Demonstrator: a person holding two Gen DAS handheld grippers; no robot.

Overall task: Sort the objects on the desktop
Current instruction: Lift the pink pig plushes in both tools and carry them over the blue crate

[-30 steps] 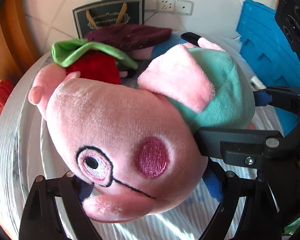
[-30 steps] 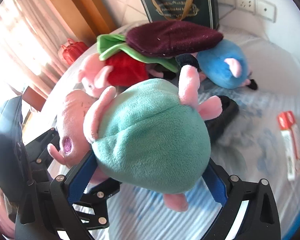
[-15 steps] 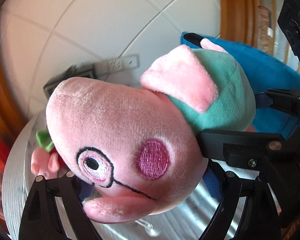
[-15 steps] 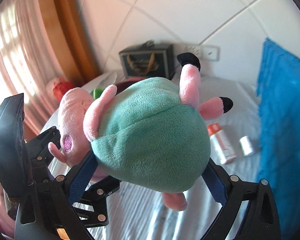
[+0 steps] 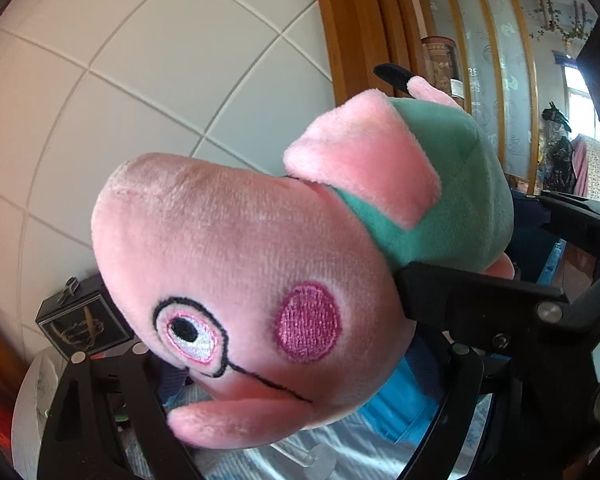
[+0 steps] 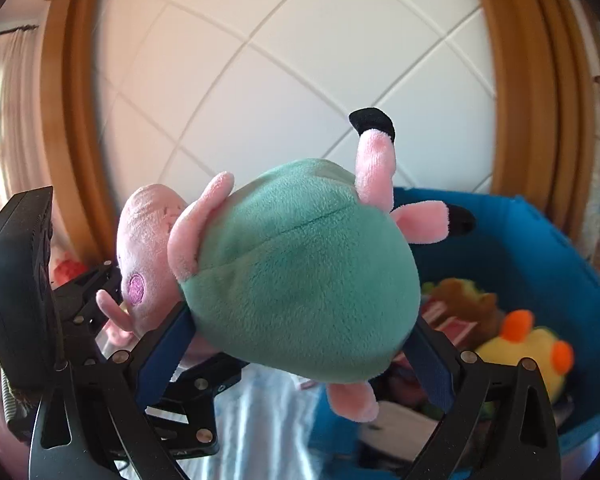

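Only the right wrist view shows the blue bin (image 6: 540, 248) beyond the pig plush (image 6: 300, 280).

no text can be read anywhere.

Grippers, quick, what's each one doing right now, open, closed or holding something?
Left gripper: closed on the pig plush toy, at its head.
Right gripper: closed on the same toy, at its green body.

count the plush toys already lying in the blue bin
2 that I can make out: a brown one at the back and a yellow one with orange bumps in front of it. More may be hidden behind the pig plush.
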